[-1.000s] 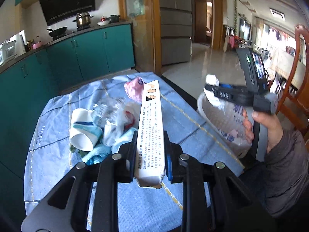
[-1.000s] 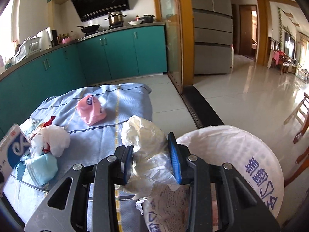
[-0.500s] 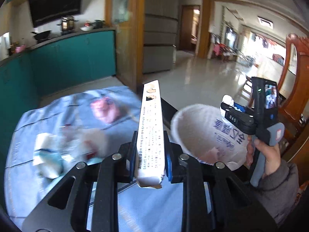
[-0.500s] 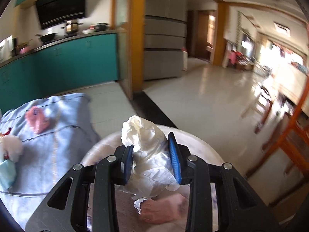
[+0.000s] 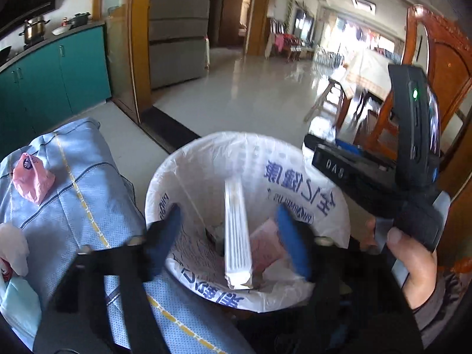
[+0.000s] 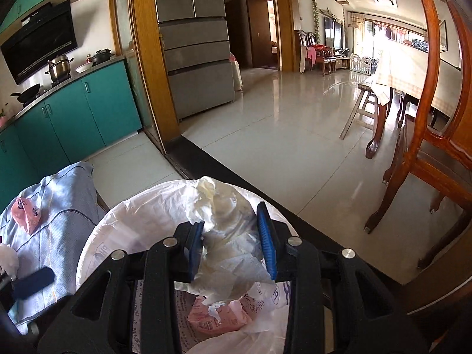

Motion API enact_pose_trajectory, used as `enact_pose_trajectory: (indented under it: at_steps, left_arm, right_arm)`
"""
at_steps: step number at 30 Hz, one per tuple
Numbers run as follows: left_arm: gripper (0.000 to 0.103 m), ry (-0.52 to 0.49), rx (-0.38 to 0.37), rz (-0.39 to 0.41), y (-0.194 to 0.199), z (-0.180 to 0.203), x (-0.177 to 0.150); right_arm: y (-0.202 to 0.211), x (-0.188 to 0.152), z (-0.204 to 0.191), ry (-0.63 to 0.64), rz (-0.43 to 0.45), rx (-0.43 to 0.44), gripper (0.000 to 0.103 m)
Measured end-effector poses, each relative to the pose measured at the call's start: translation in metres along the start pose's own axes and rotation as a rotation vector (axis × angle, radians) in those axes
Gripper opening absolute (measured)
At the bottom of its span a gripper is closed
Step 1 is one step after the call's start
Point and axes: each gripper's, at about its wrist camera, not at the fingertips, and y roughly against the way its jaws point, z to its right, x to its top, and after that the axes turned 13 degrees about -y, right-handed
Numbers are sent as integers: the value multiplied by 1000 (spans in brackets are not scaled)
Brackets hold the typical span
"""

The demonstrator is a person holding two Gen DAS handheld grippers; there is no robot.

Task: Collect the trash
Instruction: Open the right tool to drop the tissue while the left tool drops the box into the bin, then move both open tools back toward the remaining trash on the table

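Dropping into the lined trash bin [image 5: 295, 159], the long box [image 5: 236, 233] hangs free between the left claw's [image 5: 230, 242] just-opened jaws. The right claw [image 6: 233, 247] grips crumpled paper [image 6: 224, 236] above it. A pink bag [image 5: 32, 180] and other scraps remain on the counter [image 5: 73, 206].

White bin liner [image 5: 309, 159] with blue printed characters; inside it a white ribbed carton [image 5: 236, 233] and a pink wrapper [image 6: 218, 315]. Pale blue tablecloth [image 5: 88, 206], dark blue lines, yellow dashed stripe; pink bag [image 5: 31, 181] on it. Crumpled tissue [image 6: 224, 230] white; gripper pads [image 6: 267, 242] blue; cabinets [image 6: 73, 112] teal.
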Motion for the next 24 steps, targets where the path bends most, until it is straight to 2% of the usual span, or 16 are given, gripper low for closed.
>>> enact_pose_trajectory:
  at_steps: [3, 5, 6, 10, 12, 15, 20, 21, 24]
  left_arm:
    - [76, 7, 32, 0, 10, -9, -4]
    - [79, 21, 83, 21, 28, -19, -10]
    - [81, 29, 109, 30, 37, -23, -13]
    - [82, 61, 300, 61, 80, -50, -38]
    - [84, 76, 414, 58, 102, -67, -53]
    - [84, 147, 558, 5, 137, -101, -85]
    - [84, 288, 665, -94, 187, -147, -147]
    - [84, 307, 685, -106, 196, -153, -157]
    - [85, 342, 737, -138, 215, -163, -180]
  right_arm:
    - [5, -1, -1, 2, 15, 11, 46]
    - [9, -1, -3, -1, 36, 17, 69]
    - [11, -1, -5, 0, 42, 22, 72]
    - [16, -4, -21, 31, 53, 66, 82]
    - [19, -7, -33, 57, 53, 104, 84]
    - [22, -14, -59, 118, 21, 204, 86]
    - [32, -43, -115, 280, -27, 332, 88]
    - [34, -50, -127, 312, -55, 372, 89]
    - [45, -87, -180, 460, -242, 584, 92]
